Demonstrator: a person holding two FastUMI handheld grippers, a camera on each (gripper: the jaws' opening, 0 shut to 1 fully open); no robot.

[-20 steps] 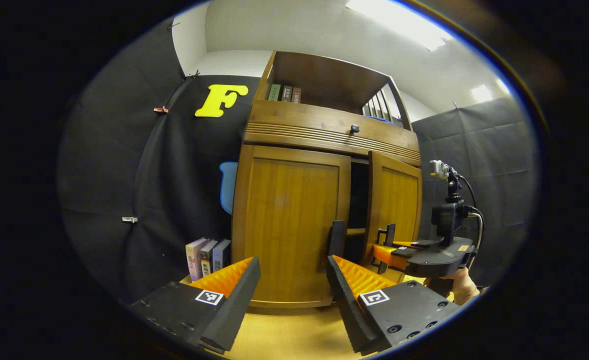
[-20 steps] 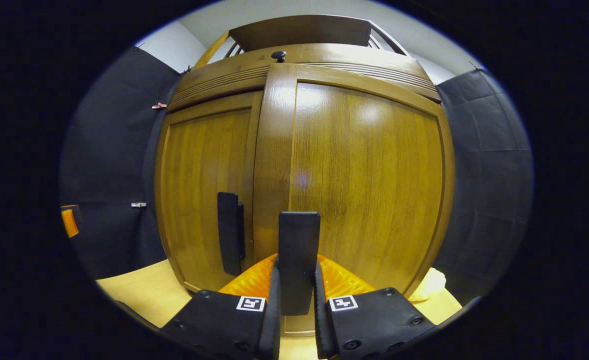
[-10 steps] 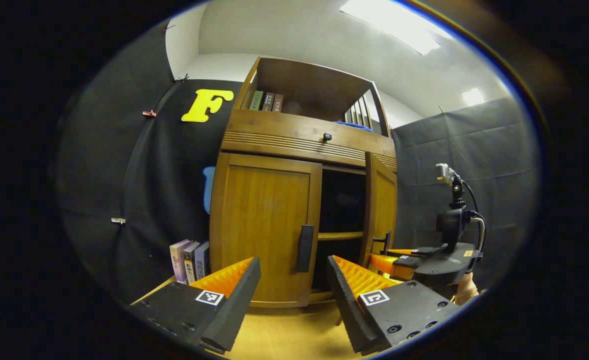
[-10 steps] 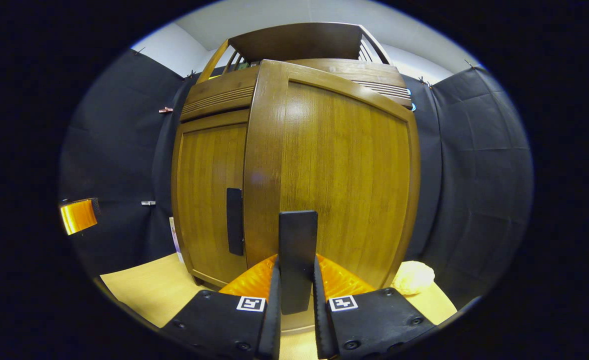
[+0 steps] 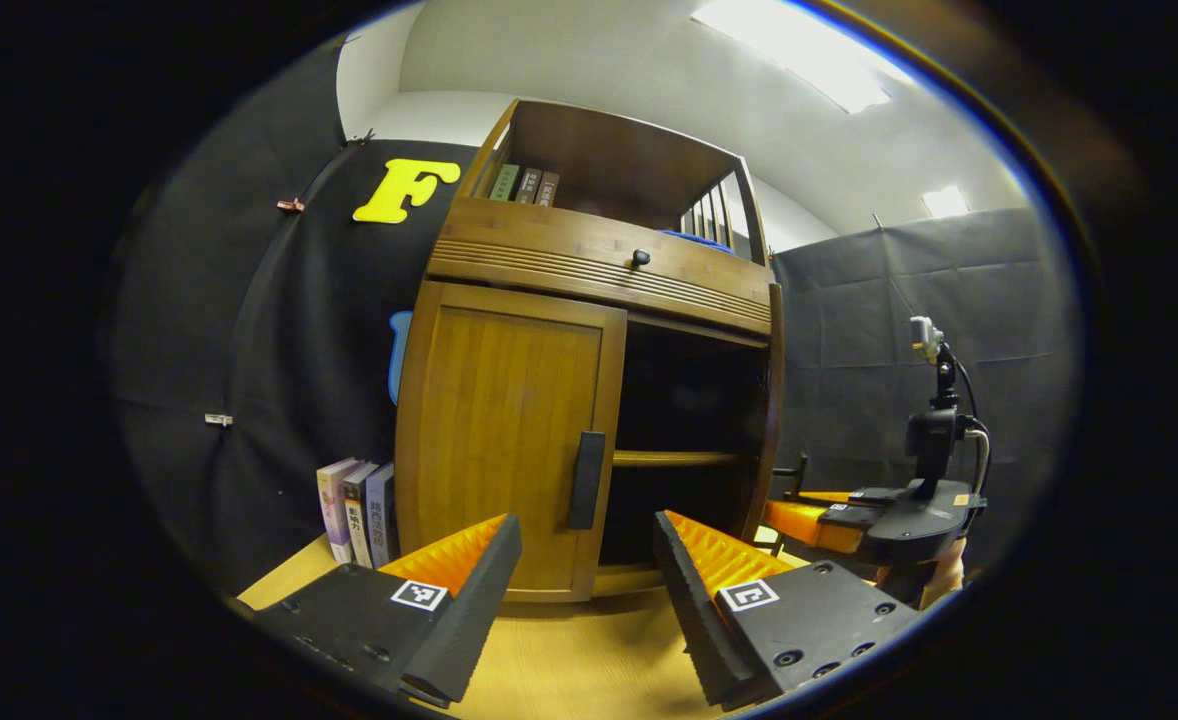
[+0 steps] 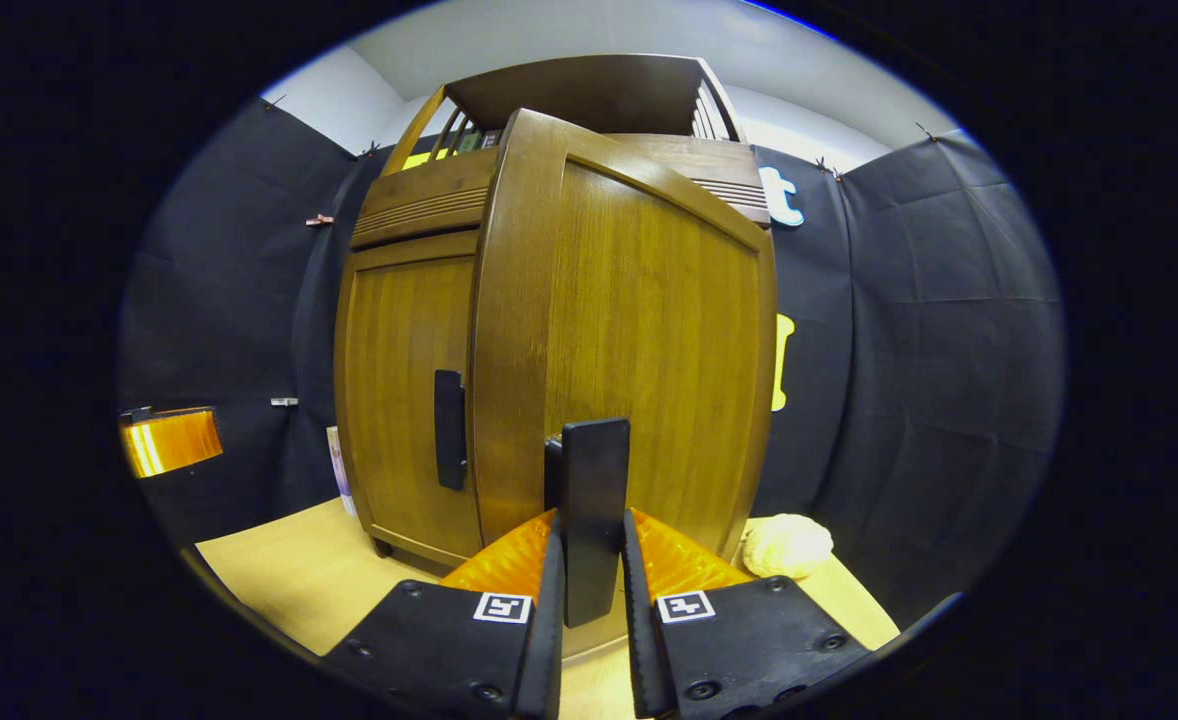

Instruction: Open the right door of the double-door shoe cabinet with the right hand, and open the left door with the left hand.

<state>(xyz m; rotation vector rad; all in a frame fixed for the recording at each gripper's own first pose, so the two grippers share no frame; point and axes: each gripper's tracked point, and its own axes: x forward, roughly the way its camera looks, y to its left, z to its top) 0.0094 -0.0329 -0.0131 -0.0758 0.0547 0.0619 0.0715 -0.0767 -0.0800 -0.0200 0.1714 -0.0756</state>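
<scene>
Left gripper view: hovering released, left gripper (image 5: pixel 586 560) facing left door (image 5: pixel 504 440), handle (image 5: pixel 586 480) just ahead between the fingers.
Right gripper view: right gripper (image 6: pixel 589 590) clenching right door handle (image 6: pixel 594 500); swinging stiff, hinged right door (image 6: pixel 639 340) wide; likely gripping best on the rigid handles.

Wooden shoe cabinet (image 5: pixel 589 270) standing upright on desk (image 5: pixel 589 660); right door (image 6: pixel 639 350) swung wide open, handle (image 6: pixel 594 510) dark; left door (image 5: pixel 504 440) shut, dark handle (image 5: pixel 586 480) at inner edge.
</scene>
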